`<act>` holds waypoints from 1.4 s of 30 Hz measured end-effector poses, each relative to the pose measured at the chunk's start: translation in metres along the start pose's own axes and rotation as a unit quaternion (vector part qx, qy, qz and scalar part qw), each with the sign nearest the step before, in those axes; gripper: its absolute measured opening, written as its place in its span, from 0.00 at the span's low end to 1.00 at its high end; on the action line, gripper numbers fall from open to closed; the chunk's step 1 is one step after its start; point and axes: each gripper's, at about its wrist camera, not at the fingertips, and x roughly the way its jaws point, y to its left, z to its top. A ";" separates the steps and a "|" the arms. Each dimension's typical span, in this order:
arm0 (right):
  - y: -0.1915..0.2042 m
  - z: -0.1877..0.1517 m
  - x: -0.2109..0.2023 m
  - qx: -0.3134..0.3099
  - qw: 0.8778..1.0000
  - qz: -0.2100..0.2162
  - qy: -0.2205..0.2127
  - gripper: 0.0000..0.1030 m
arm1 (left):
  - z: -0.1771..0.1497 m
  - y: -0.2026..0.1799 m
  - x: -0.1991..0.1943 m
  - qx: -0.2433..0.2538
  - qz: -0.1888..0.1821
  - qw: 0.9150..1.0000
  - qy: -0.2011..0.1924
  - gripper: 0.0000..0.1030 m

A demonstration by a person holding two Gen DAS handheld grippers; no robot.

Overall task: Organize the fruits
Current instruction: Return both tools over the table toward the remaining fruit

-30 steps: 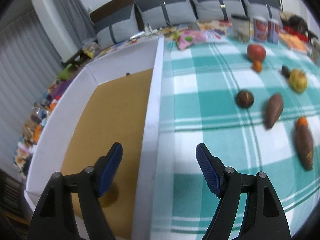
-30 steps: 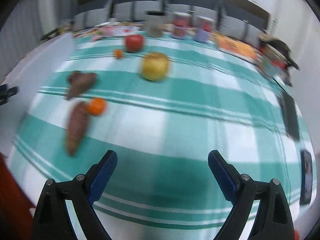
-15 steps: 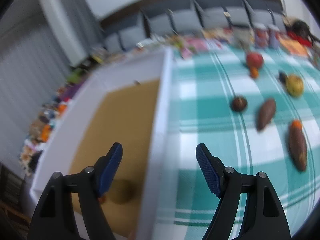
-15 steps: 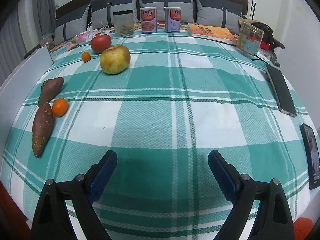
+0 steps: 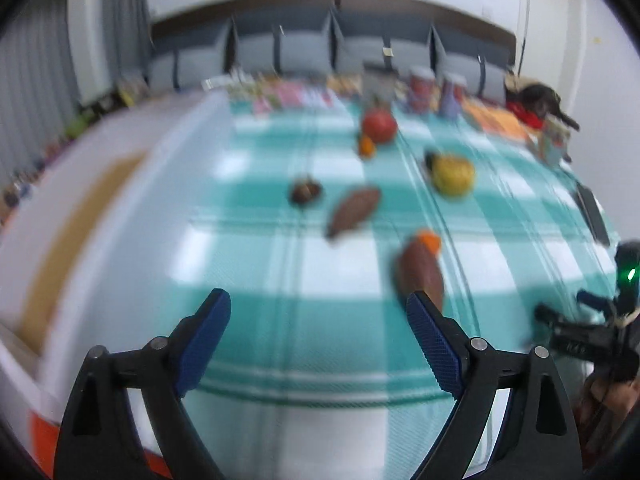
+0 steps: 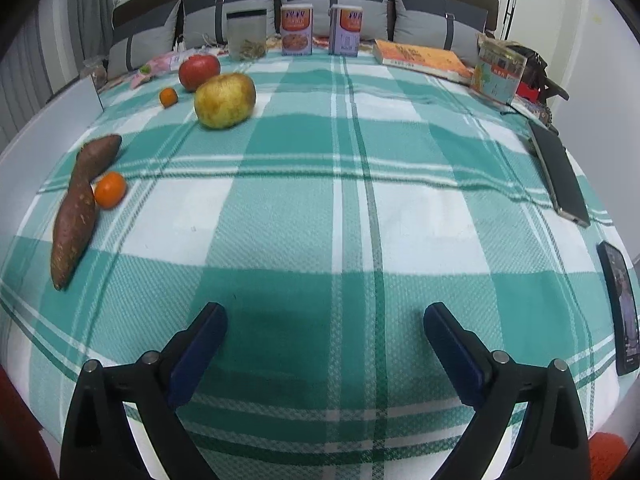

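Fruit lies on a green-checked cloth. In the right wrist view a long sweet potato touches an orange, with a second sweet potato behind. Farther back are a yellow fruit, a red apple and a small orange. My right gripper hangs over bare cloth, jaws opening, nothing between them. The blurred left wrist view also shows a dark round fruit. My left gripper is opening and empty, its right finger just in front of the near sweet potato.
A white box with a brown cardboard floor borders the cloth on the left. Cartons, a jar, a book and a tin line the back. Two phones lie at the right edge.
The left wrist view has swung right, from over the box to over the cloth and fruit. Both grippers' jaws stand wider. The right gripper has come a little lower over the cloth.
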 end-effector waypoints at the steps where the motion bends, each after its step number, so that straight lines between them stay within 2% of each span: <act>1: -0.001 -0.002 0.000 0.003 1.000 0.000 0.000 1.00 | -0.007 -0.004 0.015 0.001 0.004 1.000 0.023 0.89; 4: -0.004 -0.004 0.000 0.009 1.000 0.007 -0.002 1.00 | -0.016 -0.006 0.045 -0.002 0.001 0.998 0.071 0.88; 7: -0.004 -0.006 0.000 0.009 1.000 0.007 -0.011 1.00 | -0.024 -0.003 0.065 -0.006 0.005 0.995 0.098 0.89; 9: -0.004 -0.008 0.000 0.010 1.000 0.008 -0.018 1.00 | -0.023 -0.005 0.069 0.002 0.011 0.996 0.086 0.92; 15: -0.003 -0.012 -0.001 0.007 0.999 0.009 -0.036 1.00 | -0.023 -0.005 0.075 0.007 0.012 0.996 0.086 0.98; 25: -0.003 -0.013 -0.001 0.006 0.999 0.008 -0.043 1.00 | -0.031 -0.003 0.068 0.013 0.014 0.998 0.061 0.98; 42: -0.003 -0.013 -0.002 0.006 0.999 0.007 -0.044 1.00 | -0.032 -0.003 0.068 0.016 0.013 0.998 0.056 0.99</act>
